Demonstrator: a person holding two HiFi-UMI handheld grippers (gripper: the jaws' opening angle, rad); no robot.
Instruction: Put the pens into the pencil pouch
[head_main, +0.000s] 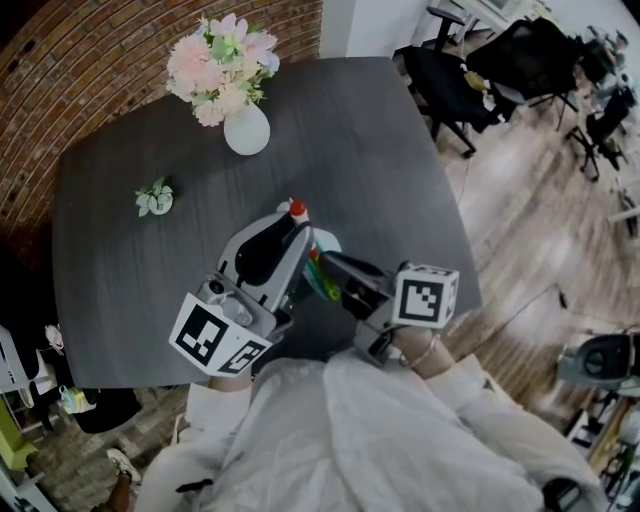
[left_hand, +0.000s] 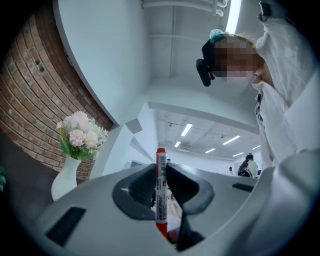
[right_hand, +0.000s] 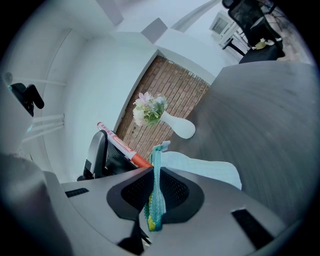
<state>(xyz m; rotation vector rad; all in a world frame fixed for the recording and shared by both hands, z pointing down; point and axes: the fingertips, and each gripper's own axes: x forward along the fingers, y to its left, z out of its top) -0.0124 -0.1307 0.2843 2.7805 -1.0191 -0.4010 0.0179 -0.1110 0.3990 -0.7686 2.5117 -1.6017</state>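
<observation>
1. Two grippers meet over the near edge of the dark grey table, each with a cube of black-and-white square markers and no lettering on it.
2. The left gripper has its jaws closed tight on a pen, which stands upright between the pads. The white barrel and red top rise above them, and a red end shows below.
3. Red print and a dark barcode-like strip run along the pen's barrel. The characters are too small to read, and no brand name can be made out.
4. The right gripper has its jaws nearly together, pinching the thin teal edge of the pencil pouch. The pouch's pale blue body spreads out ahead of the jaws, above the table. Whether it rests on the table I cannot tell.
5. In the right gripper view, the pen slants down from the upper left, and its orange-red lower end comes just beside the top of the pinched pouch edge.
6. From the head view, the pen's red tip pokes up past the left gripper, with the pouch just to its right.
7. Farther back on the table stands a white vase of pink and white flowers. A brick wall lies behind it.
</observation>
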